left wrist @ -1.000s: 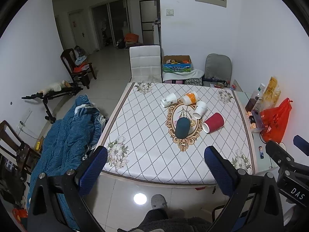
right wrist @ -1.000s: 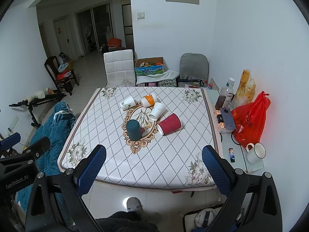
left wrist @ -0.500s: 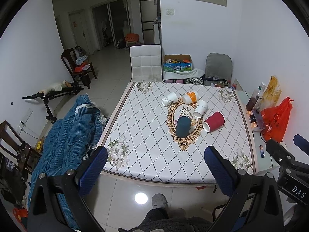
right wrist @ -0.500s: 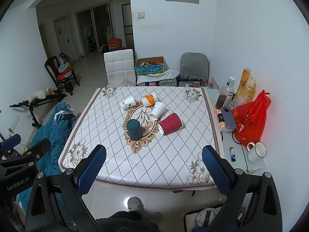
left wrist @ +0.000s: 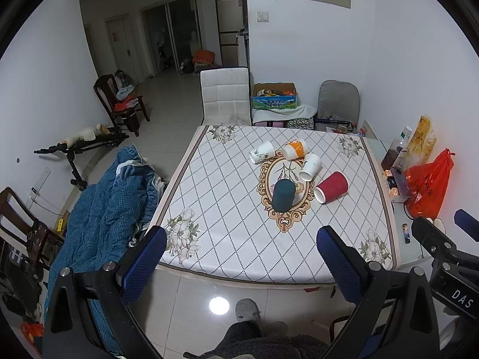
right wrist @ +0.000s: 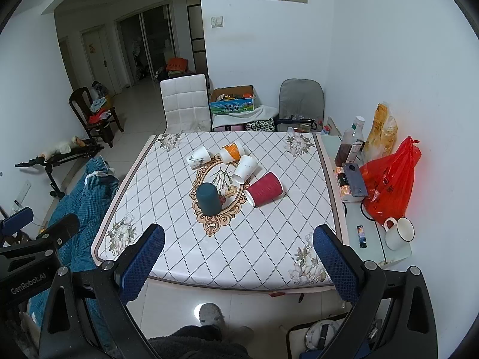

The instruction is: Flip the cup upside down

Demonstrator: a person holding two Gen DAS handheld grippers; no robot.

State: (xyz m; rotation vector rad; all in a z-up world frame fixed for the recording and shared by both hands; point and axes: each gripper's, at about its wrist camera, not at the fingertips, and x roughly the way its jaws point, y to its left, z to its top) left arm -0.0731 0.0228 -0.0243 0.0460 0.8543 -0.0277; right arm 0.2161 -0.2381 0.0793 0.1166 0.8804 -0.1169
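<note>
The left gripper point(left wrist: 241, 257) and right gripper point(right wrist: 238, 254) both hang spread wide and empty, short of the near edge of the quilt-patterned white table point(right wrist: 269, 254), presumably staged for an approach. Well beyond them, a dark teal paper cup point(right wrist: 208, 199) already stands mouth-down on the ornate centre motif. The red paper cup point(right wrist: 265, 193) lies on its side just right of it, probably the next one to flip.

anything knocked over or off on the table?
Four cups lie on their sides: the red cup, two white cups and the orange cup. Only the dark teal cup stands, apparently mouth down. No spill is visible. Both grippers hang open, short of the table.
</note>
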